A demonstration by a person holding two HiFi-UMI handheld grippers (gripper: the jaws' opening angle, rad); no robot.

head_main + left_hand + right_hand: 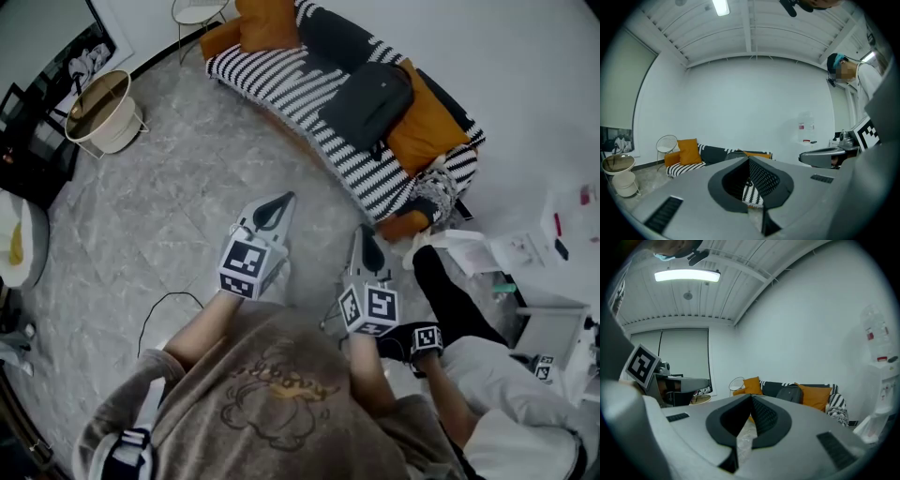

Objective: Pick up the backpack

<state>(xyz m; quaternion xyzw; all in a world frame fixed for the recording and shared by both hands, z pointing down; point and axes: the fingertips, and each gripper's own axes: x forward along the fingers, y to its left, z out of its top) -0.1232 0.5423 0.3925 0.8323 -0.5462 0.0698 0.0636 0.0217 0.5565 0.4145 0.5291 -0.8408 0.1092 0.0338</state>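
The left claw (280, 202) and right claw (365, 240) are pressed together, holding nothing. The backpack (367, 101) lies on the sofa (281, 82), well apart. Next, reach it and spread the jaws

A striped sofa (272, 80) with orange cushions (265, 22) stands on grey tiled floor (169, 206) beside a white wall (740, 103).

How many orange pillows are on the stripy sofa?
2. One orange pillow stands at the sofa's far end, near the wire chair. The other pillow lies under the dark backpack. Other orange patches look like the sofa itself; more could be hidden.
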